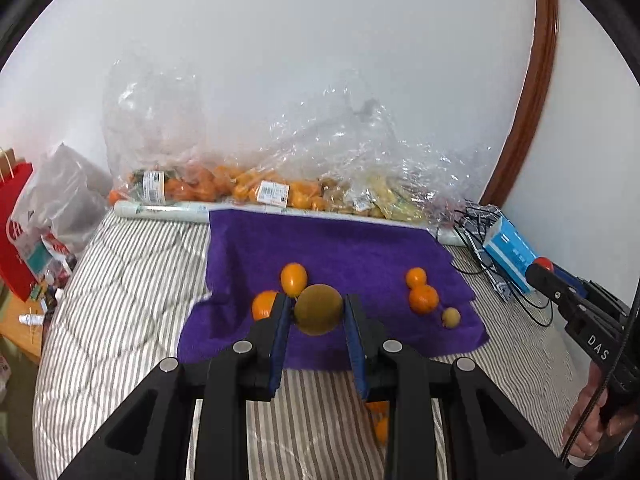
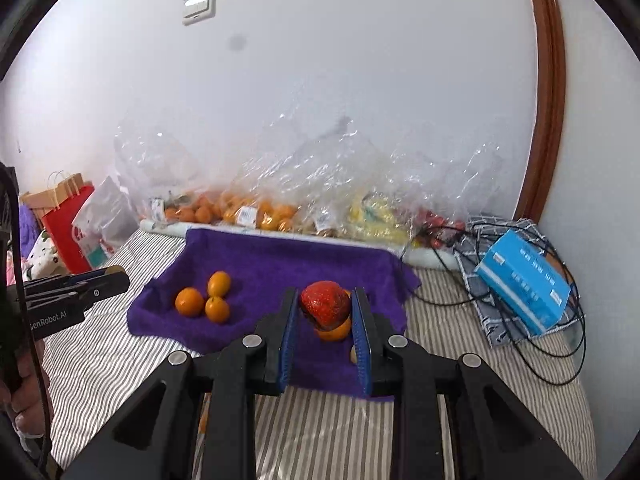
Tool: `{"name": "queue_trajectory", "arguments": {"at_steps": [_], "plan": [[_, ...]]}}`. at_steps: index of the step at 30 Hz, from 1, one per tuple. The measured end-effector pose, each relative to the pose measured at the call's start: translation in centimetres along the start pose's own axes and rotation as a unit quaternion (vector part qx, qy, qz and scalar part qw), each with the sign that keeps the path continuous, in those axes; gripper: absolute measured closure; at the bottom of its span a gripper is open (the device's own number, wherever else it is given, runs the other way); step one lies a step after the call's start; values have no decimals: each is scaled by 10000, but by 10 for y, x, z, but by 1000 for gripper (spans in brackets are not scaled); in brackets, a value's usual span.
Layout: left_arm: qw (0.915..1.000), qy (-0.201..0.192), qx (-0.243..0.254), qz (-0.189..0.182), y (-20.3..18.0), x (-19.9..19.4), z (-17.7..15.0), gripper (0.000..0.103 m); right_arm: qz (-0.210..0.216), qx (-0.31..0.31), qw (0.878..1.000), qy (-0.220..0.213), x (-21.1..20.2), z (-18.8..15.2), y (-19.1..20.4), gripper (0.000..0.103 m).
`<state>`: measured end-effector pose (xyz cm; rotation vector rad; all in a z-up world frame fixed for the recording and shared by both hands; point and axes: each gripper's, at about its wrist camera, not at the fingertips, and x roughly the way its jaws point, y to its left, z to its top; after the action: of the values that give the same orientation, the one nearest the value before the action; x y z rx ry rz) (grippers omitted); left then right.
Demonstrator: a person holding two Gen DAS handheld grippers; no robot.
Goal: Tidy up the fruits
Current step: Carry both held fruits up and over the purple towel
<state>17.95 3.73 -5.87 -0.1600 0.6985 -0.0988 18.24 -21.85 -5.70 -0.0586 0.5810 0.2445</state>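
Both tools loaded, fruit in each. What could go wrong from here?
1. The left tool pinches a round green fruit only at its sides; it could slip out and roll off the towel.
2. The right tool clamps a strawberry, which is soft and may bruise.
3. A drop could knock the oranges below, scattering them onto the striped bedding.

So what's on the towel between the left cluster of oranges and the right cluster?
Bare purple towel separates the three left oranges from the right pair, judging by both wrist views.
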Motion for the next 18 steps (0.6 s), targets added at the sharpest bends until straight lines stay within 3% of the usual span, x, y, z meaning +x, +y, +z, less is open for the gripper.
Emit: {"name": "queue_trajectory", "arguments": {"at_steps": [18], "plan": [[9998,104,-165,61,13,64,23,77,143,232,9996,113,68,9,-4,77]]}}
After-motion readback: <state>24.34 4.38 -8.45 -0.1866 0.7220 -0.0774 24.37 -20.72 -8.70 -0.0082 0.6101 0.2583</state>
